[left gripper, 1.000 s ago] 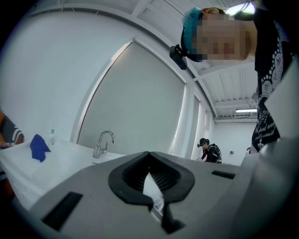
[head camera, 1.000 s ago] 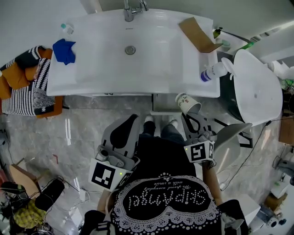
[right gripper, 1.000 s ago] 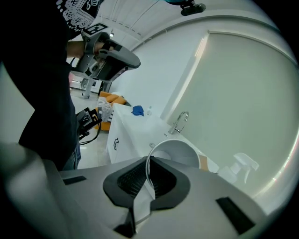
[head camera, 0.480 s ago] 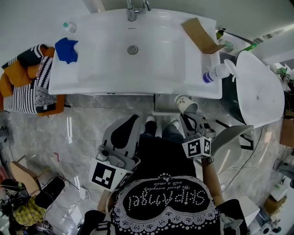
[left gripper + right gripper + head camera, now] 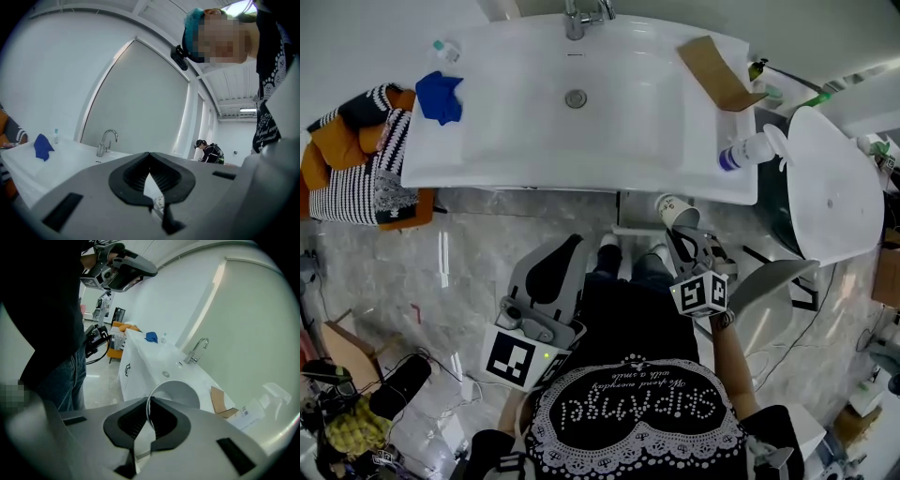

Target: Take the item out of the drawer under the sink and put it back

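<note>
- Seen from above, a white sink (image 5: 516, 141) spans the top of the frame, with its faucet (image 5: 581, 14) at the top centre.
- A blue cloth (image 5: 441, 94) lies on the counter at upper left. A flat piece of cardboard (image 5: 717, 70) lies at upper right, and a spray bottle (image 5: 750, 150) rests on its side at the counter's right edge.
- A person in a black top stands at the bottom centre, facing the sink, with a tong-like tool in each hand.
- The right gripper (image 5: 684, 230), right of centre, is clamped on the wall of a white paper cup (image 5: 675, 208). The cup's rim sits between the pads.
- The cup is in the air just below the counter's front edge, tilted, with its open mouth toward the gripper.
- The left gripper (image 5: 574, 242), left of centre and lower in the frame, has its tips closed together with nothing between them. It points toward the sink, well apart from the cup.
</note>
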A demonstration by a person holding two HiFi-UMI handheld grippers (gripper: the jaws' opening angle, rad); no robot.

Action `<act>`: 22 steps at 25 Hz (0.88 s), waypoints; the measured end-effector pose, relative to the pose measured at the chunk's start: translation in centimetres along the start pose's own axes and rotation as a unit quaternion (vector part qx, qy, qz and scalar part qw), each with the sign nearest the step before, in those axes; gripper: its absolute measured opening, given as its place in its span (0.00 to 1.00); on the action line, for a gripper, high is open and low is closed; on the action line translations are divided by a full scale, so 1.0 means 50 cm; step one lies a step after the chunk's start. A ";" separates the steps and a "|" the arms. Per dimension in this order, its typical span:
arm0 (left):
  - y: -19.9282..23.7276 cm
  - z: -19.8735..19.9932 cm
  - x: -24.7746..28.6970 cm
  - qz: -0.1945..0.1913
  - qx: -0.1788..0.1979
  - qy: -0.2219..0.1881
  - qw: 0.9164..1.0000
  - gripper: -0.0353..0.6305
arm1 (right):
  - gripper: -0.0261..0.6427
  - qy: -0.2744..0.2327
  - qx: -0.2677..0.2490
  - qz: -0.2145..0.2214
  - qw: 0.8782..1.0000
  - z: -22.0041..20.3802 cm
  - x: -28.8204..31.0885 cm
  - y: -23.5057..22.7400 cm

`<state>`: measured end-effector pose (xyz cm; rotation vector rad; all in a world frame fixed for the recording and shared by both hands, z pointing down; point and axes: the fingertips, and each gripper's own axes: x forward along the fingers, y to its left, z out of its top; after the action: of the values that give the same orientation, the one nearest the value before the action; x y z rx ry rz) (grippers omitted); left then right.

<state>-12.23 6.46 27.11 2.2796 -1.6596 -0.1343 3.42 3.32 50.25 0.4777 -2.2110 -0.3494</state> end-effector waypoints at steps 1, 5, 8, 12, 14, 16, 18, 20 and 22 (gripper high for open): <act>0.001 0.000 0.000 0.001 -0.001 0.000 1.000 0.06 | 0.08 0.001 -0.003 0.003 1.000 -0.007 0.005 0.004; 0.005 -0.001 -0.005 0.008 -0.003 0.001 1.000 0.06 | 0.08 0.005 -0.007 0.015 1.000 -0.021 0.018 0.019; 0.010 -0.001 -0.008 0.014 -0.003 0.001 1.000 0.06 | 0.08 0.009 -0.010 0.023 1.000 -0.028 0.029 0.028; 0.014 -0.004 -0.011 0.021 -0.005 0.003 1.000 0.06 | 0.08 0.016 -0.015 0.036 0.999 -0.044 0.047 0.039; 0.015 -0.006 -0.013 0.023 -0.006 0.005 1.000 0.06 | 0.08 0.020 -0.016 0.042 0.999 -0.054 0.057 0.045; 0.015 -0.005 -0.016 0.025 -0.007 0.005 1.000 0.06 | 0.08 0.025 -0.017 0.047 0.998 -0.065 0.066 0.050; 0.014 -0.004 -0.019 0.025 -0.007 0.005 1.000 0.06 | 0.08 0.031 -0.017 0.053 0.998 -0.076 0.074 0.055; 0.013 -0.004 -0.022 0.024 -0.007 0.006 1.000 0.06 | 0.08 0.038 -0.016 0.058 0.997 -0.090 0.082 0.059; 0.013 -0.007 -0.024 0.024 -0.007 0.009 1.000 0.06 | 0.08 0.045 -0.017 0.063 0.997 -0.104 0.092 0.064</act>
<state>-13.11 7.47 27.50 2.2216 -1.6980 -0.1151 4.09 3.63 57.85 0.3268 -2.1315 -0.2926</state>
